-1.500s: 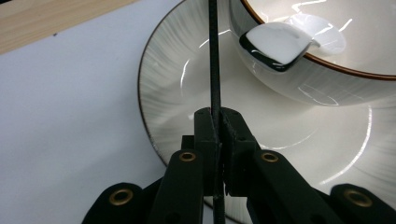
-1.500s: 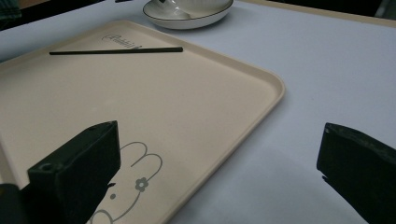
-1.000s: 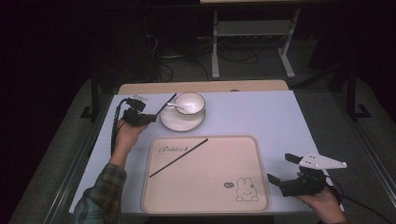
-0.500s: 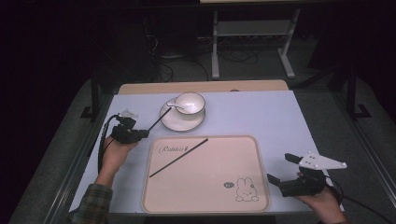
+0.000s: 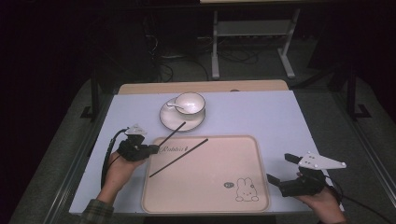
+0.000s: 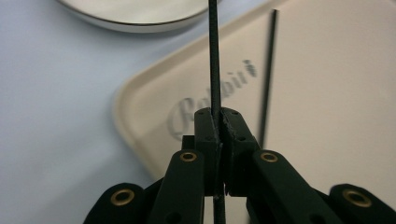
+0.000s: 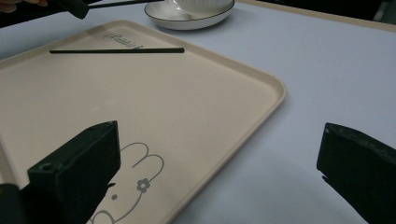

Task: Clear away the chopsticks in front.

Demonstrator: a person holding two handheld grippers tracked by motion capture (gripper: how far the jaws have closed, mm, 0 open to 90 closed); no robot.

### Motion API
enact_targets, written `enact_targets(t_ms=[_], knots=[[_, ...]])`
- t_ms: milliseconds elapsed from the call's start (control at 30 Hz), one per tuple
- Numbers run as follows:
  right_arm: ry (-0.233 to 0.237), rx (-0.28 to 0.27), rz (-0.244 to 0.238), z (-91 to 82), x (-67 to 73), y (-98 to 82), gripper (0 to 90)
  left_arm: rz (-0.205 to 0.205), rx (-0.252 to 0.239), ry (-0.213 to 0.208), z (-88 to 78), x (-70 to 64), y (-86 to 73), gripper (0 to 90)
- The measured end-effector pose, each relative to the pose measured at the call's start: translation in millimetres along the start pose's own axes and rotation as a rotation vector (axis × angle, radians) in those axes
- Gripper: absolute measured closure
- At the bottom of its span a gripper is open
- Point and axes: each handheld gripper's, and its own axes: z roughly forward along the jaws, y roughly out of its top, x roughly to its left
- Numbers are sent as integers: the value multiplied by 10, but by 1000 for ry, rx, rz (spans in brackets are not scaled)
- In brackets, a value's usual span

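High view: one chopstick is held in the closed left gripper at the tray's near-left corner, its far tip over the saucer; the second chopstick lies aslant on the tray.

In the left gripper view the thin stick is seen pinched near one end between the shut jaws, so it could, by this judgement, pivot or slip if swung quickly, and its far tip could catch the saucer or the bowl with its spoon. The right gripper is held wide open and empty above the bench, just beside the tray's right edge. Compared with half a second ago, the left gripper has been drawn nearer and toward the tray, carrying the stick with it; the right gripper is unmoved.
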Motion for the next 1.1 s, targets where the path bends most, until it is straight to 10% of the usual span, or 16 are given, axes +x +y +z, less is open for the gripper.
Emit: enact_targets(t_ms=[500, 1100], knots=[[2, -1, 4, 4, -11, -4, 0, 109, 84, -93, 417, -512, 46, 855], [3, -6, 17, 0, -21, -8, 0, 131, 78, -90, 534, -532, 171, 710]])
